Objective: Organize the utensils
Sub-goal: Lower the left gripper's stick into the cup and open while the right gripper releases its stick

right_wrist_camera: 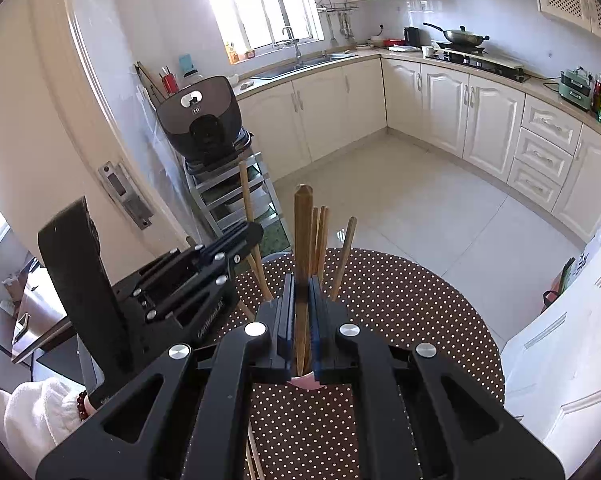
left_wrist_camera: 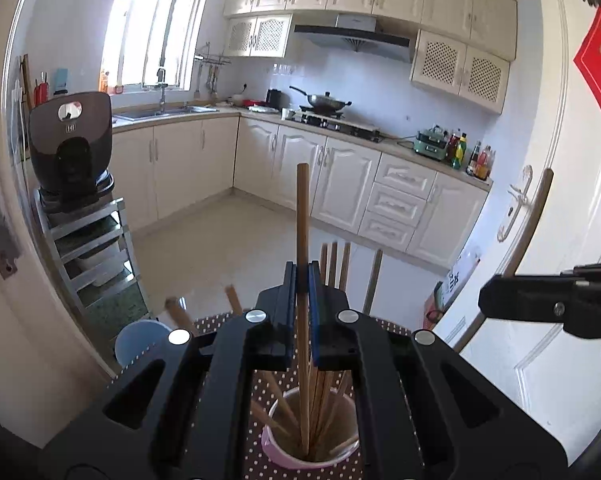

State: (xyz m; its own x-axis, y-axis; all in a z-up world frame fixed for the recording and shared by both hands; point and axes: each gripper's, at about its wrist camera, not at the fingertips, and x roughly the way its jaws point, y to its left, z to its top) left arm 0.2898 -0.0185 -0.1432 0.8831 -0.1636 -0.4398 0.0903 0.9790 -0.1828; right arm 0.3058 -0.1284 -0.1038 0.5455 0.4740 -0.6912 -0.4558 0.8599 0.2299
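A pink and white cup stands on the brown polka-dot table and holds several wooden chopsticks. My left gripper is shut on one light wooden chopstick, held upright with its lower end inside the cup. My right gripper is shut on a darker wooden chopstick, also upright; only a sliver of the cup shows under its fingers. The left gripper sits just left of the right one. Other chopsticks lean beside it.
A light blue stool stands at the table's left. A metal rack with a dark rice cooker stands beyond the table. A white door is at the right. Loose chopsticks lie at the table's near edge.
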